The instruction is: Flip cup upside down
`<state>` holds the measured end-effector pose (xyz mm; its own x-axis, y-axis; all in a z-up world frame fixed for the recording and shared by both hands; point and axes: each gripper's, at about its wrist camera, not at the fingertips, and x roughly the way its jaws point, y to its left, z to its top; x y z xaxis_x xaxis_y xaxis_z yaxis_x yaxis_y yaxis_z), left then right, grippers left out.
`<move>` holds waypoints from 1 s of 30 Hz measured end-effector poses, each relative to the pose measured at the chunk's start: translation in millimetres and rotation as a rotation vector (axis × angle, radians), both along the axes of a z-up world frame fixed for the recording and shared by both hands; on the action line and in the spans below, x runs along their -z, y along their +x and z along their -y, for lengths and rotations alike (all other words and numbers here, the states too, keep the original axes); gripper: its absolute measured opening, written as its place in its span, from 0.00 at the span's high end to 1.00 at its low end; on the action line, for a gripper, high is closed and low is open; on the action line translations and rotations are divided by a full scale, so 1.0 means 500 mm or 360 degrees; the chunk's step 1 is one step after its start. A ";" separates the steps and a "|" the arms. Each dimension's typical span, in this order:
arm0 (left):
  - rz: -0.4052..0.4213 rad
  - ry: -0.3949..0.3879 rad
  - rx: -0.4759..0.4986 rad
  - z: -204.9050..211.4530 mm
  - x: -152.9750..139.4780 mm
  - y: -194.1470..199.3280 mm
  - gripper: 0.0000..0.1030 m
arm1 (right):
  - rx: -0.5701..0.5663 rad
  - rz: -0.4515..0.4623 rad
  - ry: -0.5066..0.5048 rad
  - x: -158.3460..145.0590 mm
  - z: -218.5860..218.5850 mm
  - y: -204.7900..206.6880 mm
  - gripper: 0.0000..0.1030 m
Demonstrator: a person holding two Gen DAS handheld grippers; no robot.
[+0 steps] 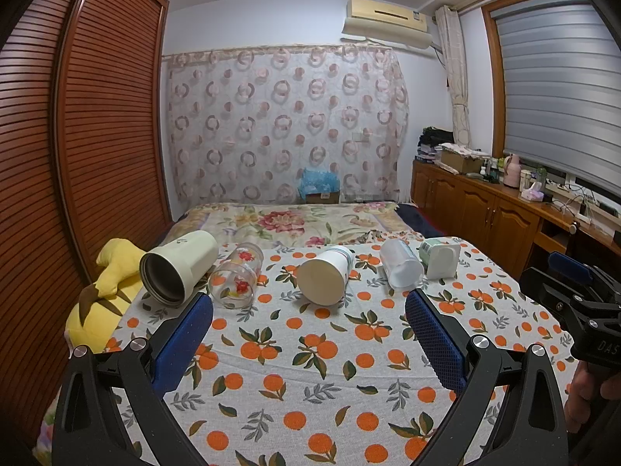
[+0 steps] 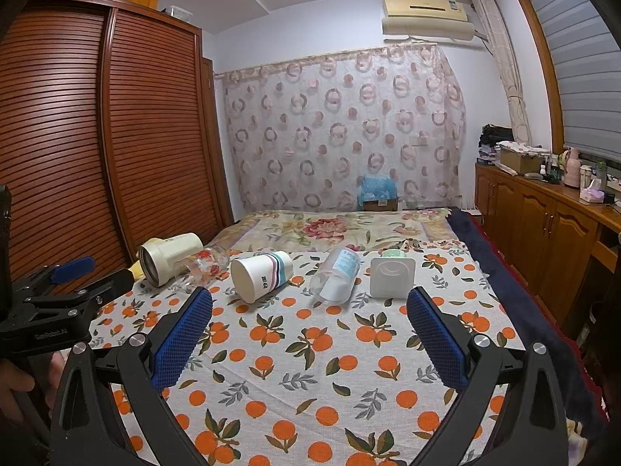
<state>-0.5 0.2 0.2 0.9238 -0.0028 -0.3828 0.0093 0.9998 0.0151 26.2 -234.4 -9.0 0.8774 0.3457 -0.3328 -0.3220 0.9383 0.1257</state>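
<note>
Several cups lie on their sides in a row on the orange-print cloth point(image 1: 310, 369). From left: a cream tumbler point(image 1: 176, 268) point(image 2: 169, 258), a clear glass with red flowers point(image 1: 236, 275) point(image 2: 205, 266), a white striped paper cup point(image 1: 324, 275) point(image 2: 260, 273), a translucent plastic cup point(image 1: 399, 266) point(image 2: 335, 275) and a white square-based cup point(image 1: 442, 258) point(image 2: 390, 277). My left gripper point(image 1: 310, 318) is open and empty, short of the paper cup. My right gripper point(image 2: 310, 310) is open and empty, short of the translucent cup.
A yellow plush toy point(image 1: 104, 295) lies at the cloth's left edge beside the brown louvred wardrobe point(image 1: 97, 136). A floral bedspread point(image 1: 291, 221) lies beyond the cups. A wooden cabinet point(image 2: 543, 225) with clutter runs along the right wall.
</note>
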 end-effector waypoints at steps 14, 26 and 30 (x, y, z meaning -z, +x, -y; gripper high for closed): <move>0.0006 0.0001 0.0000 0.000 0.000 0.001 0.07 | 0.0000 0.0002 0.0002 0.001 0.001 0.001 0.02; 0.0011 -0.0001 0.0002 0.000 0.000 0.000 0.07 | -0.0001 0.0003 0.0002 -0.001 0.002 0.000 0.02; 0.0011 0.0001 0.0003 0.003 -0.007 0.004 0.07 | -0.0001 0.0001 0.0003 0.000 0.002 0.001 0.02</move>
